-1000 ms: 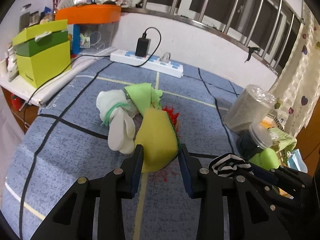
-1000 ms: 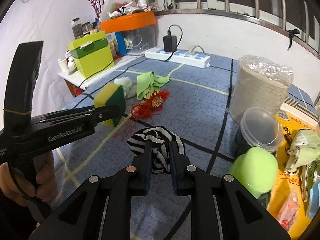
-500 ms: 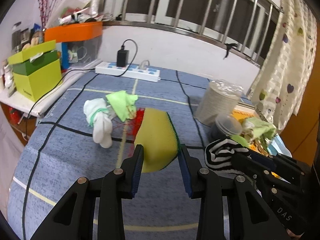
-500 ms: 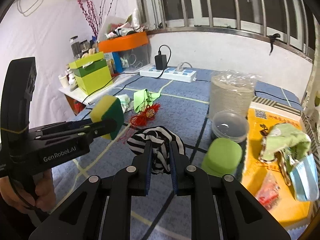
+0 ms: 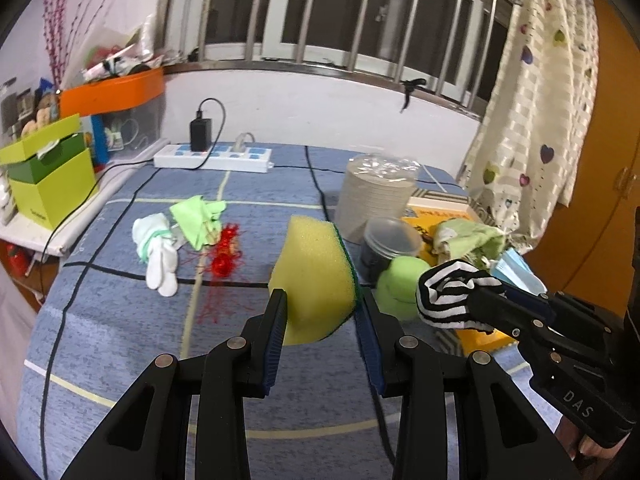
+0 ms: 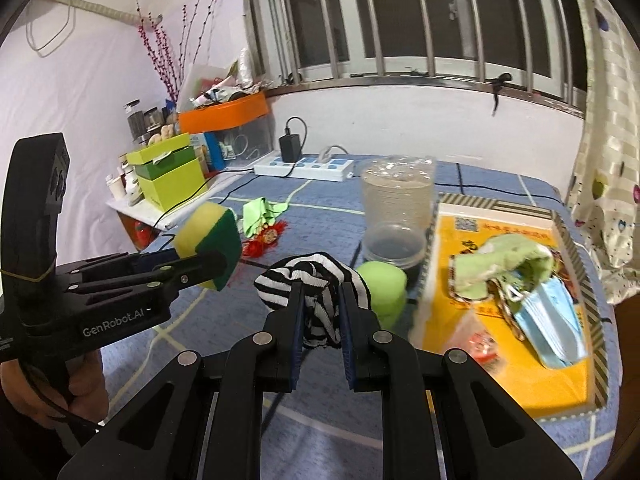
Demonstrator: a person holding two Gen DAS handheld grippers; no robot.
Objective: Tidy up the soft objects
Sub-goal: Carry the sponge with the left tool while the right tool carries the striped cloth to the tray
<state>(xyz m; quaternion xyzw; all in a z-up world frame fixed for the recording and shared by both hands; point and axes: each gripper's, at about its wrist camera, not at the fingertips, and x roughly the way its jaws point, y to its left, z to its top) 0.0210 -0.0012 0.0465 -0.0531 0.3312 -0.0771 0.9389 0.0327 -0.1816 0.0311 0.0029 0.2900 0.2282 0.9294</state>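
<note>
My left gripper [image 5: 322,304] is shut on a yellow sponge with a green scouring side [image 5: 316,276] and holds it above the blue cloth; it also shows in the right wrist view [image 6: 212,240]. My right gripper [image 6: 320,300] is shut on a black-and-white striped sock [image 6: 316,280], seen from the left wrist view [image 5: 452,292] too. A white sock [image 5: 158,248], a light green cloth [image 5: 198,216] and a red tassel ornament [image 5: 224,256] lie on the cloth at the left.
A yellow tray [image 6: 572,364] at the right holds a green cloth [image 6: 504,264] and a blue face mask [image 6: 552,320]. A stack of plastic cups [image 6: 396,196], a dark lidded jar [image 6: 394,248] and a green lid [image 6: 382,284] stand beside it. A power strip [image 5: 212,158] lies at the back.
Both grippers have lifted and swung right with the sponge and striped sock still held. The yellow tray has come into fuller view.
</note>
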